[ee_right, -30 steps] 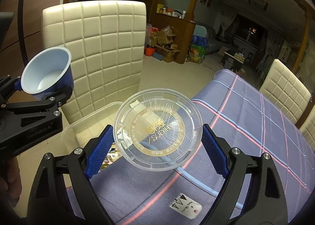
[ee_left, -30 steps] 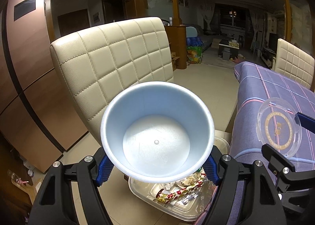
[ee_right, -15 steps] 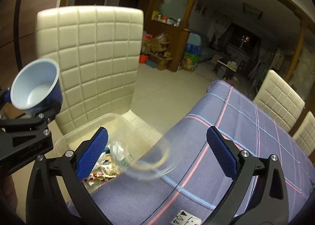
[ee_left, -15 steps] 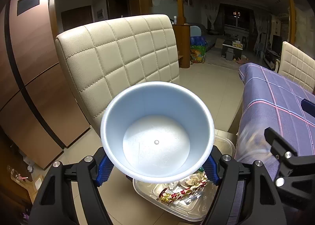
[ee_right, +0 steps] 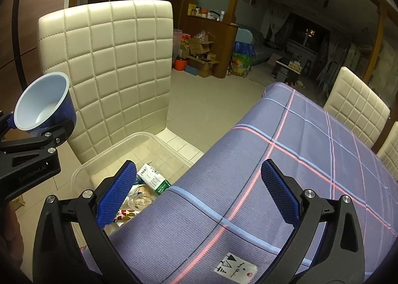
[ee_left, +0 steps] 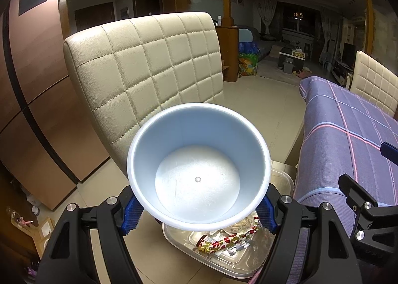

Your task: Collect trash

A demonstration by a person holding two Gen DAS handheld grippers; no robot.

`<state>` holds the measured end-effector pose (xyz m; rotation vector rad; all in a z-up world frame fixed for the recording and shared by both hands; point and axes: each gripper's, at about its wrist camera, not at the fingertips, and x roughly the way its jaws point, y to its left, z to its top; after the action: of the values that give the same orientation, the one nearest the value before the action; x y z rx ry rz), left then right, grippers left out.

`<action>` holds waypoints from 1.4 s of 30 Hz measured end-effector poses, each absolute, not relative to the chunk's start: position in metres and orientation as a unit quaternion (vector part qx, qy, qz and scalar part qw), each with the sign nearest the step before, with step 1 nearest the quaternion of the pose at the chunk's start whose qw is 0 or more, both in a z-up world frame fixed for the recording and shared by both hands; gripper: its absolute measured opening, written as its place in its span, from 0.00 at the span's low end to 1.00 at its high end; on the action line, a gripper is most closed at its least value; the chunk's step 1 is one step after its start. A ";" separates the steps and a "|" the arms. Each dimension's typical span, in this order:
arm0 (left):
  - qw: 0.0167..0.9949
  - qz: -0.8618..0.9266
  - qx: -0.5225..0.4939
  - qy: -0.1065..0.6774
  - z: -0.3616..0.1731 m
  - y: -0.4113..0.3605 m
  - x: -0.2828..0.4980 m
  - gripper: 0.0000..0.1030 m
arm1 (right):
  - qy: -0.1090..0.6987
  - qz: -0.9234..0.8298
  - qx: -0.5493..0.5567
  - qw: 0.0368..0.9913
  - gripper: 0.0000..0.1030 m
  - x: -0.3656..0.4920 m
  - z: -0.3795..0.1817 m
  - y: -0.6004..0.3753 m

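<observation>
A clear plastic bin (ee_right: 82, 172) of trash sits on the cream chair (ee_right: 112, 65) beside the cloth-covered table (ee_right: 286, 172).

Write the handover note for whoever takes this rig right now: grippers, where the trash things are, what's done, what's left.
Left gripper: fingers shut on the blue cup, which looks empty, tilted mouth-up above the clear bin.
Right gripper: open, nothing between the fingers, over the edge of the checked tablecloth beside the bin.
Bin: on the floor between the cream chair and the table; it holds wrappers, a small green-and-white carton and a clear plastic piece.
Done: the clear lid the right gripper held a second ago was released, apparently into the bin.
Left: probably drop the cup in. No other trash is visible on the table.
</observation>
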<state>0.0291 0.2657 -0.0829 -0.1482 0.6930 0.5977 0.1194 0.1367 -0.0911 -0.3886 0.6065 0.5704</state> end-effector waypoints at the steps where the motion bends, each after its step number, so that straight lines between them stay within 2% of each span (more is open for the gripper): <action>1: 0.895 0.287 -0.072 0.334 -0.083 0.266 0.030 0.70 | 0.293 0.274 -0.186 0.897 0.96 0.120 -0.091 0.136; 16: 0.901 0.256 -0.071 0.344 -0.084 0.255 0.056 0.71 | 0.321 0.245 -0.146 0.903 0.96 0.142 -0.097 0.109; 21: 0.899 0.255 -0.103 0.339 -0.087 0.260 0.057 0.84 | 0.327 0.239 -0.134 0.904 0.96 0.147 -0.097 0.102; 24: 0.902 0.248 -0.114 0.335 -0.088 0.260 0.055 0.86 | 0.326 0.238 -0.137 0.904 0.96 0.146 -0.098 0.100; 42: 0.903 0.220 -0.115 0.351 -0.093 0.246 0.056 0.87 | 0.323 0.232 -0.135 0.907 0.96 0.142 -0.098 0.090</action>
<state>0.0556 0.2457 -0.0931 -0.2371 0.7261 0.4540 0.1422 0.0900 -0.0978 -0.2791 0.6677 0.4794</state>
